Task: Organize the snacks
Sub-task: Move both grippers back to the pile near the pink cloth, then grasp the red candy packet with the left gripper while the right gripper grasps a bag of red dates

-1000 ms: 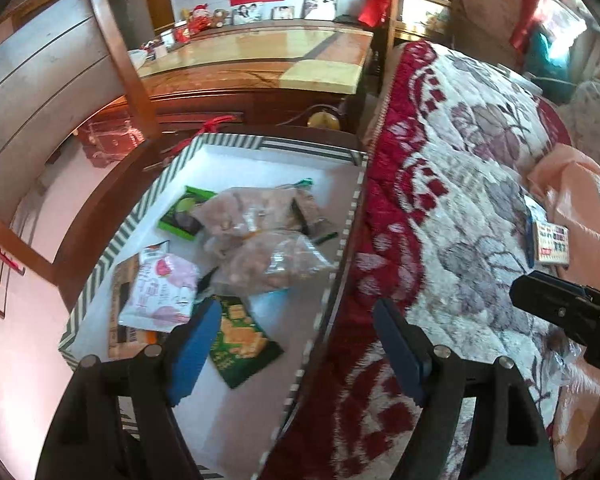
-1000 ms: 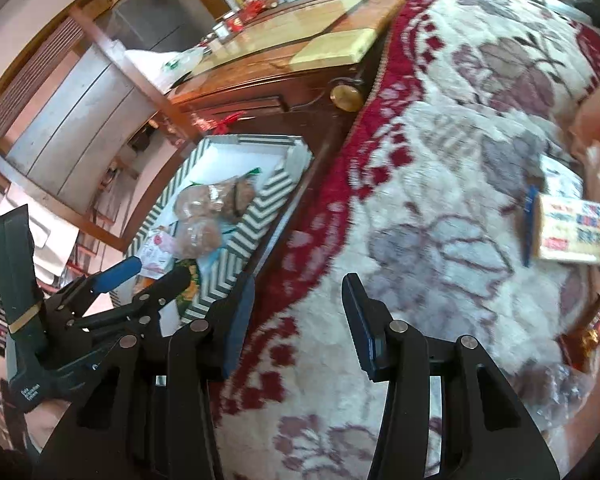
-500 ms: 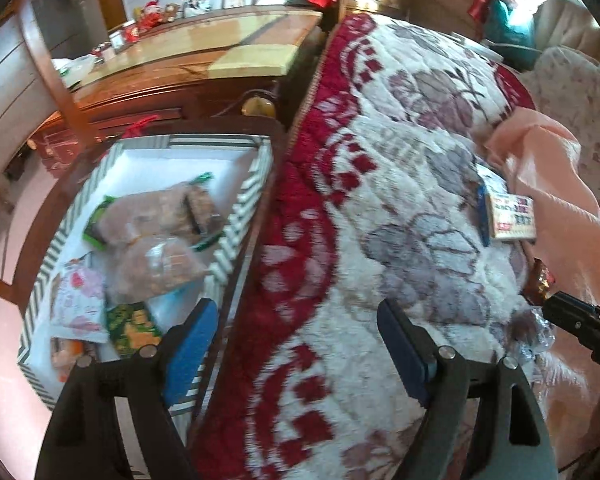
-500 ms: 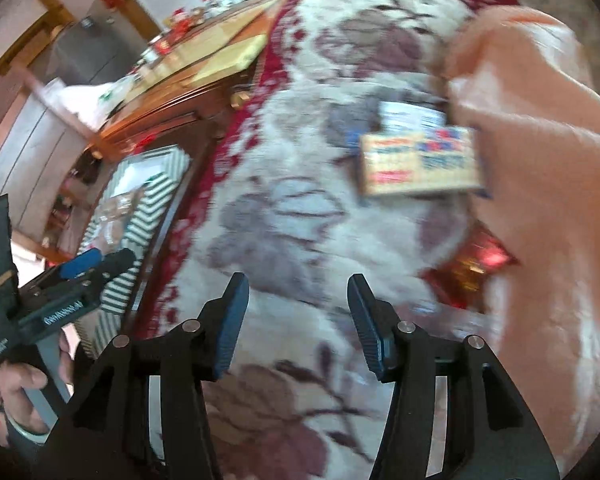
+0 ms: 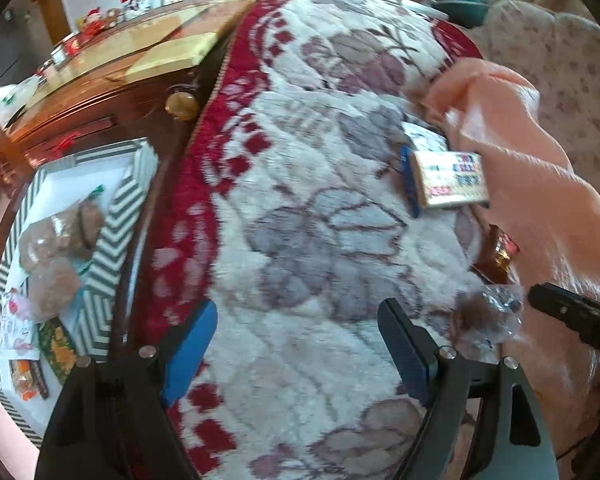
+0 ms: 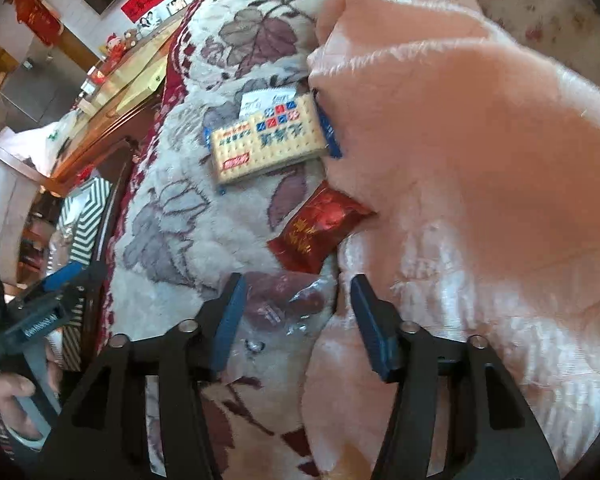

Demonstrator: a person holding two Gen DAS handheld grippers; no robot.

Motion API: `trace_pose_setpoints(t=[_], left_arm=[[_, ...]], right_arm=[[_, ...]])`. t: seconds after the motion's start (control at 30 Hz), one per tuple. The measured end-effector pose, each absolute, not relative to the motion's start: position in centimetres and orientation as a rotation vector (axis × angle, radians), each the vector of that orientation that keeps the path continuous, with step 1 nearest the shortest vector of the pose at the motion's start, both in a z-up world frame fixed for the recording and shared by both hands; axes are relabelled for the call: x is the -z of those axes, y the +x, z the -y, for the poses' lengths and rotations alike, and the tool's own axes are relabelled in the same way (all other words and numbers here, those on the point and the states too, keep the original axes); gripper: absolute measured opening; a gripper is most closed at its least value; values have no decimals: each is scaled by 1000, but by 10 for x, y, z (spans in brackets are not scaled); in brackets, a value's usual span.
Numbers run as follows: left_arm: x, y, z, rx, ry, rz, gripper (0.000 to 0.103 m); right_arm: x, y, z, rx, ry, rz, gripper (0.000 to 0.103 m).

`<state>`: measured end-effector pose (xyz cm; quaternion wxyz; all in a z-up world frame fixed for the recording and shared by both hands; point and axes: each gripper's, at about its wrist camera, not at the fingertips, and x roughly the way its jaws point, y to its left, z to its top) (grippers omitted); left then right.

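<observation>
I'm over the floral quilt (image 5: 300, 152) now, white with a red border, spread across the whole bed. The peach blanket (image 6: 480, 152) is heaped on its right side. Off the quilt's left edge sits the striped box (image 5: 116, 216), already holding several snack packs (two clear bags, a green pack, a white-and-pink one). On the quilt, the cracker pack (image 6: 268, 140) lies flat, touching the blanket's edge. Just below it is the red snack packet (image 6: 320, 232), also tucked against the blanket. Nearest to me, the clear bag of dark snacks (image 6: 288, 304) sits right between my right claw's (image 6: 296, 316) fingers. Those jaws are opening, pads not pressing on it. My left claw (image 5: 300, 344) is released too, spread wide above bare quilt, nothing between its blue pads (image 5: 188, 344), the clear bag just off its right finger.
</observation>
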<state>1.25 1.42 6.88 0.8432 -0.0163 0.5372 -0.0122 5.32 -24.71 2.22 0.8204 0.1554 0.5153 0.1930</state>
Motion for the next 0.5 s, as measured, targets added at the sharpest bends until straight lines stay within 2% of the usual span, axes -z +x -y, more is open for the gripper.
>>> trace_pose_setpoints(t=[0.17, 0.3, 0.5], left_arm=[[-67, 13, -6, 40, -12, -1141, 84], [-62, 14, -11, 27, -28, -1157, 84], [-59, 13, -13, 25, -26, -1163, 84]], right_arm=[[-10, 51, 229, -413, 274, -1124, 59], [0, 51, 222, -392, 289, -1118, 69], [11, 57, 205, -403, 289, -1117, 72]])
